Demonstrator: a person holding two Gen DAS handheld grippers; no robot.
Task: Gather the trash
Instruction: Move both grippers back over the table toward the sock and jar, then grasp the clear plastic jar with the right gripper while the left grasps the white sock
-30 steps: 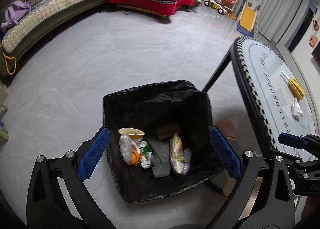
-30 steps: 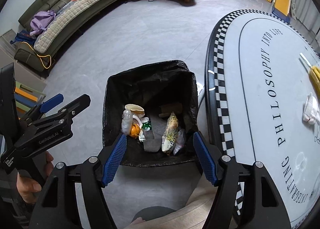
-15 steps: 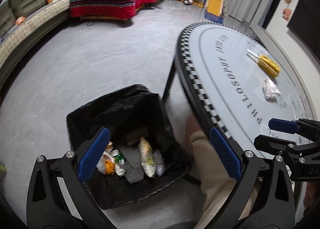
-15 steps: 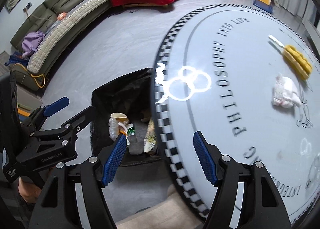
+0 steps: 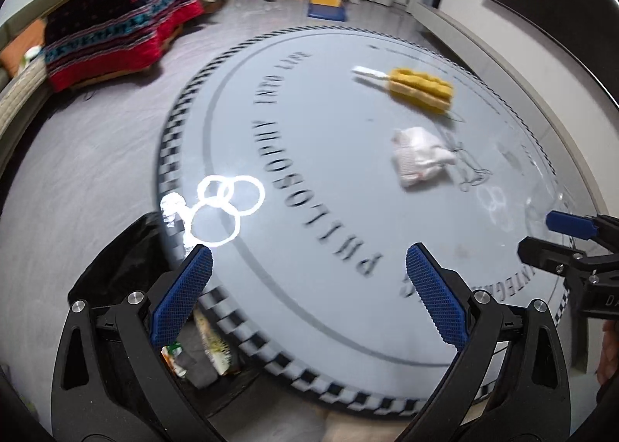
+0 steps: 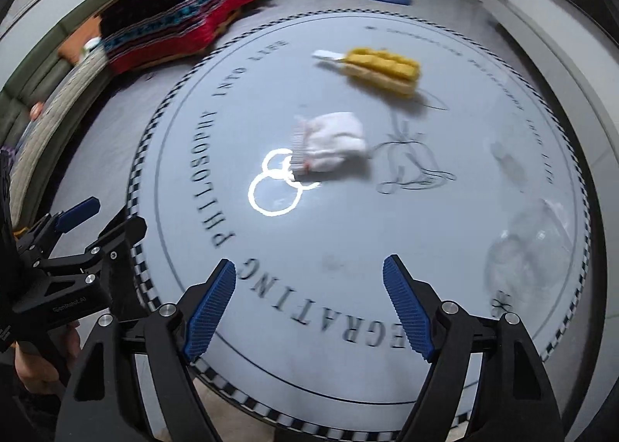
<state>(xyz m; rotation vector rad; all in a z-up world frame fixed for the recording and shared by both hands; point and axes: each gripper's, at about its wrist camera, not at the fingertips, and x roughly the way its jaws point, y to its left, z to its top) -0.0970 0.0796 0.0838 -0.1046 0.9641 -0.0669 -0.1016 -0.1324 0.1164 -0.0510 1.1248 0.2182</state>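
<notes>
Black-lined bin (image 5: pixel 116 272) beside table (image 5: pixel 329 210) holds wrappers (image 5: pixel 211 349).

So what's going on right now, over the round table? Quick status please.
Left gripper and right gripper both open, empty, right one's fingers just widened. Crumpled white wad and yellow scrubber lie untouched on the table. Nothing in the way.

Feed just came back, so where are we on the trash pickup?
Done: several wrappers already lie in the bin. In hand: nothing; the left gripper and right gripper are both open and empty above the table, the right's jaws having just widened. Left: the white wad, the yellow brush and a clear wrapper.
</notes>
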